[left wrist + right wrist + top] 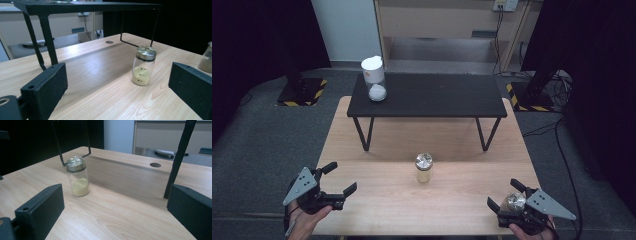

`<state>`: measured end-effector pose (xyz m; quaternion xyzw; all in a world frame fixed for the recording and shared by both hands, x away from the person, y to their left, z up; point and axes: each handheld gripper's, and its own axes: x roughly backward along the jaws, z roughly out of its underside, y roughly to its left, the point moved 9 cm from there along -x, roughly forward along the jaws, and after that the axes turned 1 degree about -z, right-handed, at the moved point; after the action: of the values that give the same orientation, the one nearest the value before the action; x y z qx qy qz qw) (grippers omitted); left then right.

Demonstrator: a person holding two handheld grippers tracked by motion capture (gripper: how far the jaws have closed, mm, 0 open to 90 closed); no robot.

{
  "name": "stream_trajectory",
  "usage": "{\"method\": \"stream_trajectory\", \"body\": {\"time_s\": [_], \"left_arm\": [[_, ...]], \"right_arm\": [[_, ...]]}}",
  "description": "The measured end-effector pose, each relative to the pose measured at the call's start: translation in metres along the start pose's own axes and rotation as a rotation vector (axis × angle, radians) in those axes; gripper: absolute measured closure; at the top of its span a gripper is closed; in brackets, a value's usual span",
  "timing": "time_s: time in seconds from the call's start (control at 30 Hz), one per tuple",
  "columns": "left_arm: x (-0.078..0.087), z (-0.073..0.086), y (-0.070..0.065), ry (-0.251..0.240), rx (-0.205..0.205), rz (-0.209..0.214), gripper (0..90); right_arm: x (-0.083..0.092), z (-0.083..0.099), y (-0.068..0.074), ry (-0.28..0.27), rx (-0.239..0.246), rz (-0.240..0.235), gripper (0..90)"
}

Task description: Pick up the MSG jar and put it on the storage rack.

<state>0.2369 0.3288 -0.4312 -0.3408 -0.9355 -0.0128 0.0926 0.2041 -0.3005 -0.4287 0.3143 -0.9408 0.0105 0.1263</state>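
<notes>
A small glass jar (423, 168) with a foil lid and yellow powder stands in the middle of the wooden table (377, 200). It also shows in the left gripper view as the yellow-powder jar (143, 66), ahead and right of centre, and in the right gripper view as the same jar (78, 178), ahead and to the left. My left gripper (342, 177) is open at the near left corner, jaws wide apart (117, 75). My right gripper (502, 193) is open at the near right corner, nothing between its jaws (115, 195). A second foil-lidded jar (514, 201) sits right by it.
A low black shelf (432, 95) on thin legs spans the table's far half. A tall clear jar with a white lid and white powder (374, 79) stands on its left end. The second jar (206, 58), holding brownish powder, is cut off by the frame's right edge.
</notes>
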Motion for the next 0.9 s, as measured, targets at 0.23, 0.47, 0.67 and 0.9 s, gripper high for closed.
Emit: {"method": "stream_trajectory", "body": {"time_s": [0.23, 0.47, 0.67, 0.9], "left_arm": [[0.003, 0.009, 0.003, 0.01, -0.016, -0.004, 1.7], [0.006, 0.013, 0.007, -0.005, 0.001, -0.009, 1.8], [0.009, 0.015, 0.011, -0.025, 0.02, -0.035, 1.2], [0.009, 0.015, 0.01, -0.013, 0.001, -0.041, 0.0]], "right_arm": [[0.0, 0.0, 0.0, -0.001, -0.004, 0.0, 1.7], [0.0, 0.0, -0.001, -0.001, -0.006, 0.001, 1.7], [0.0, 0.0, -0.001, -0.003, -0.011, 0.0, 1.5], [0.0, 0.001, -0.002, -0.007, -0.013, -0.001, 1.5]]}}
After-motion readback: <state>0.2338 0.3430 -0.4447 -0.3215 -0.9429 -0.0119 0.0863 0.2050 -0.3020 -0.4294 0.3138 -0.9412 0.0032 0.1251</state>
